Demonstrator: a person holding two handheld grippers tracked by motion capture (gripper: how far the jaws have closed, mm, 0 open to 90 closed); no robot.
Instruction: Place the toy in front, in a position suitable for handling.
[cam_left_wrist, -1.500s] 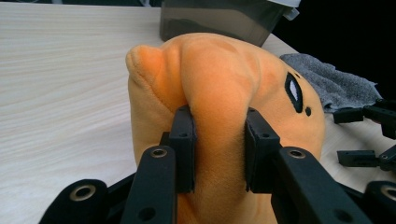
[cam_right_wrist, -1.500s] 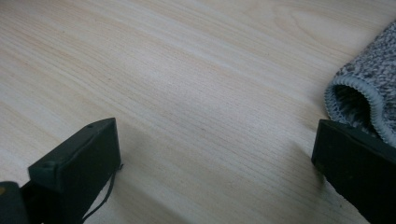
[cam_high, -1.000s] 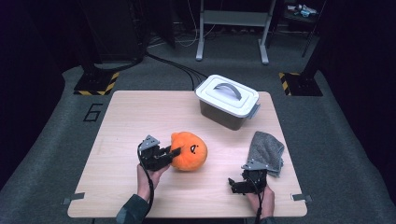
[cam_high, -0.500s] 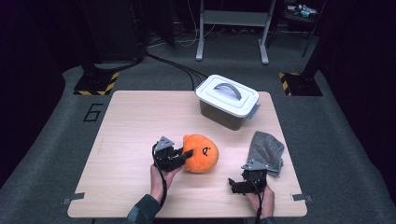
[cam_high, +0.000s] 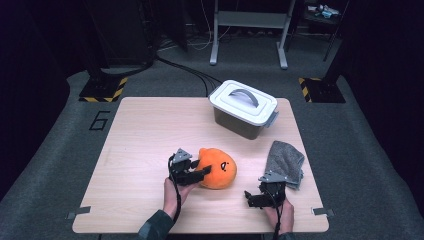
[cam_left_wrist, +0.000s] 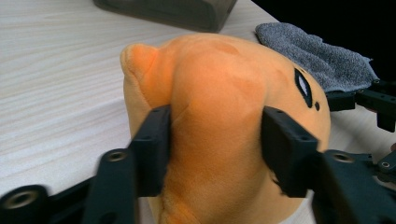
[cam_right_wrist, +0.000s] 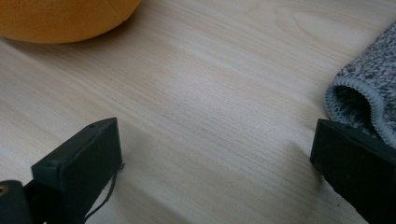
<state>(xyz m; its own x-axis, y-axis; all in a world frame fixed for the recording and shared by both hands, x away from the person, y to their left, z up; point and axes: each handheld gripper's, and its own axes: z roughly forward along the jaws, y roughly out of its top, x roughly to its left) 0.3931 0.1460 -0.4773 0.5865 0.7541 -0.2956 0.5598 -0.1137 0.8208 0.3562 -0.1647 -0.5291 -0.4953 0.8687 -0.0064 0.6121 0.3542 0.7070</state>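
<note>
Left gripper (cam_high: 200, 174) at orange plush toy (cam_high: 218, 168), jaws either side of toy's soft body, just been opening, pads touching fabric but squeeze looks slack – likely release step after setting toy down. Toy sits on table (cam_high: 145, 130), front of lidded box (cam_high: 243, 108), left of grey cloth (cam_high: 286, 162). Right gripper (cam_high: 261, 197) wide open, holding nothing, parked just right of toy, cloth edge by one jaw. Next move, my guess: open left jaws fully, back straight off so pads don't drag toy.
</note>
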